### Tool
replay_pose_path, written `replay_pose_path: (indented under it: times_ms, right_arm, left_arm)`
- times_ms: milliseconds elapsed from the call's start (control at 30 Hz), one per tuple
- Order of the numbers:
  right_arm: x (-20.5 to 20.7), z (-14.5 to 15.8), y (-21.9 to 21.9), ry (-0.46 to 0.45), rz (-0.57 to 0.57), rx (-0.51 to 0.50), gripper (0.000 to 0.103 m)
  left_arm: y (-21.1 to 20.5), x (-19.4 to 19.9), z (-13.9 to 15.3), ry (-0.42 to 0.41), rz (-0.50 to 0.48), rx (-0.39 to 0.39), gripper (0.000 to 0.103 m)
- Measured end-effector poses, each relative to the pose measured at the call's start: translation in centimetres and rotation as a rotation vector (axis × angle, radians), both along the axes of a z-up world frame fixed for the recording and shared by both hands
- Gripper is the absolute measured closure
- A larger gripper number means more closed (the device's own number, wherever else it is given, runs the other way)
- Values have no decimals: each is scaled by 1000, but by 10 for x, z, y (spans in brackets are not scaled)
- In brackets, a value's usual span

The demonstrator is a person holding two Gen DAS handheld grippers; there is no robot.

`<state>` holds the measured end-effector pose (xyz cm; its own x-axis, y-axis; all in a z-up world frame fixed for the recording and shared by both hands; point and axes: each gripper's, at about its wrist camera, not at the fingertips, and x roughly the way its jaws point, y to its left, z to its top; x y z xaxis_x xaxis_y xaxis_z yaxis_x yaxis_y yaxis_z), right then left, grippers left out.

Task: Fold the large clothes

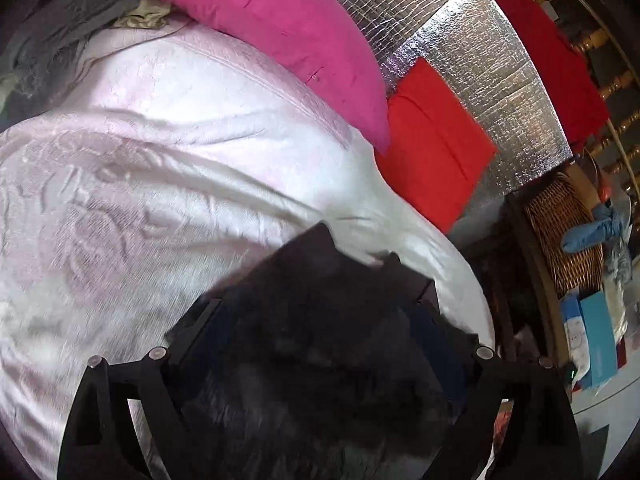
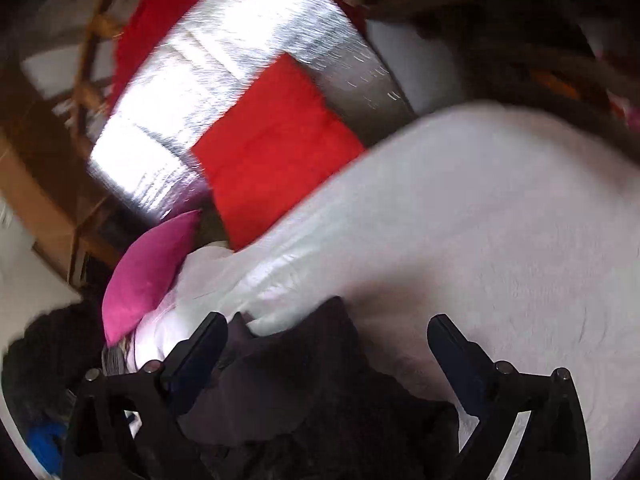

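Observation:
A dark, almost black garment [image 1: 316,340] lies on a pale pink bedspread [image 1: 140,184]. In the left wrist view it bunches up between the two fingers of my left gripper [image 1: 320,312], which stand wide apart around it; its fingertips are hidden by the cloth. In the right wrist view the same dark garment [image 2: 296,372] lies between the fingers of my right gripper [image 2: 326,324], which is open, with the cloth touching the left finger [image 2: 200,344]. The right finger [image 2: 452,340] stands clear over the bedspread [image 2: 460,220]. The view is motion-blurred.
A magenta pillow [image 1: 276,36] and a red cushion [image 1: 436,144] lean against a silver foil wall [image 1: 480,80] at the bed's head. Grey clothes [image 1: 60,20] pile at the far left. A wicker basket [image 1: 564,232] and blue boxes [image 1: 592,340] stand beside the bed on the right.

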<state>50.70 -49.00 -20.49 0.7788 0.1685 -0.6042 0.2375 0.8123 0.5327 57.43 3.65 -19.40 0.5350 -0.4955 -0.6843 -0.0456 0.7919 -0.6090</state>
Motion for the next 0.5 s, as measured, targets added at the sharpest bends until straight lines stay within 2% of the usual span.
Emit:
replay_pose_path:
  times_ms: [100,167,200,233,267,300,333,367,433,500]
  right_arm:
    - [44,-12,23,207,113,-89,3]
    - [64,-23,35,294,153,-156,3]
    - [74,-33,44,341,194,-175,7]
    - [78,-39,51,359,221,-178,28]
    - [80,-46,61,395,237,-217,41]
    - [81,-48,69,415,242,-300,67]
    - [78,-46,77,410,259,-376,82]
    - [75,-40,82,387,261,-428,85]
    - [66,-17,82,315,215,-501,90]
    - [58,11,79,215,140,-606,91]
  left_arm:
    - [1,16,-17,97,17,87,11]
    - [3,30,-31,145,20,87,11]
    - [1,38,-37,174,9,94,11]
    - [-2,45,-43,193,-6,105,12]
    - [-8,51,-46,192,-31,120,12]
    - [-17,55,-47,181,-68,150,12]
    - [-24,59,-47,170,-92,184,20]
    - [-36,64,-45,144,-127,252,42]
    - [-52,71,-42,118,-166,368,65]
    - [-56,72,-42,93,-176,420,70]
